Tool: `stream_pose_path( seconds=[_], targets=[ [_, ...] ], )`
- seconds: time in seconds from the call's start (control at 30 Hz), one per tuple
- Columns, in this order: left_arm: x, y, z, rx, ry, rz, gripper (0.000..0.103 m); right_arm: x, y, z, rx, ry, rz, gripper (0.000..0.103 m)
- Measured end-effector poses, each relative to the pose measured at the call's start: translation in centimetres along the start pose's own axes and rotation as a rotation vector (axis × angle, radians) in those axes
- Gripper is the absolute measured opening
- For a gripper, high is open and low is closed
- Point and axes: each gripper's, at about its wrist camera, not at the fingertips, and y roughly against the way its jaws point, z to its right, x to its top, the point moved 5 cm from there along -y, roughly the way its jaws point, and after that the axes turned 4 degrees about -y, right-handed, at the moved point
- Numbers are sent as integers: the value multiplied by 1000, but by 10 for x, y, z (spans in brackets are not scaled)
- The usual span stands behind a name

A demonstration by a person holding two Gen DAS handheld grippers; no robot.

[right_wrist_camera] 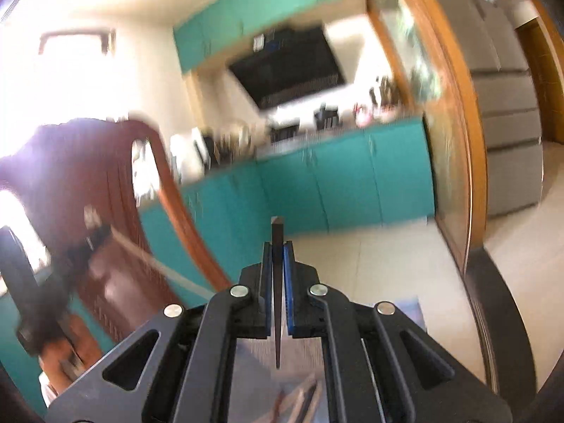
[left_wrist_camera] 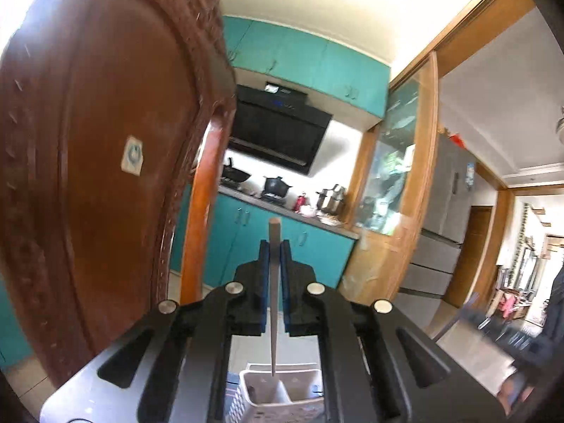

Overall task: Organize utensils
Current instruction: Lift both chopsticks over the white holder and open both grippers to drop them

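My left gripper (left_wrist_camera: 275,246) is shut on a grey chopstick (left_wrist_camera: 274,282) that runs between the blue pads, its thin tip hanging over a white slotted utensil holder (left_wrist_camera: 282,393) seen below between the arms. My right gripper (right_wrist_camera: 277,248) is shut on a dark chopstick (right_wrist_camera: 277,282), tip pointing down toward several utensils (right_wrist_camera: 299,402) lying blurred below. The left gripper with its chopstick also shows blurred at the left of the right wrist view (right_wrist_camera: 165,268).
A carved brown wooden chair back (left_wrist_camera: 105,176) rises close on the left. Teal kitchen cabinets (left_wrist_camera: 253,243), a black range hood (left_wrist_camera: 278,130), a glass partition (left_wrist_camera: 398,162) and a grey fridge (left_wrist_camera: 447,190) stand behind. The dark table edge (right_wrist_camera: 500,317) curves at right.
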Motion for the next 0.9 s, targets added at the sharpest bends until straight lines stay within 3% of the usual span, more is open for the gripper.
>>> stream_pose_path(
  seconds=[0.07,0.17,0.37,0.67,0.77,0.83,0.9],
  targets=[
    [-13,-13,-4,17,4,-36,7,9,-4,2,-40,1,110,7],
    [-35,-31,-3,12,-5,-113,7,1,-21,7,-67,-15,164,7],
    [-58,-51,-1,34,-48,-185,7,-50,-73,18,-125,20,0,7],
    [-78,-58,-8,23,-64,-269,7,-77,-77,18,-154,40,-68,7],
    [-80,-52,-7,3,-67,-269,8,-77,-68,19,-164,50,-67,16],
    [-76,-46,-7,-4,-65,-259,16,-79,-54,18,-156,70,-61,21],
    [-69,-33,-9,-18,-45,-229,32,-84,-38,19,-136,87,-48,31]
  ],
)
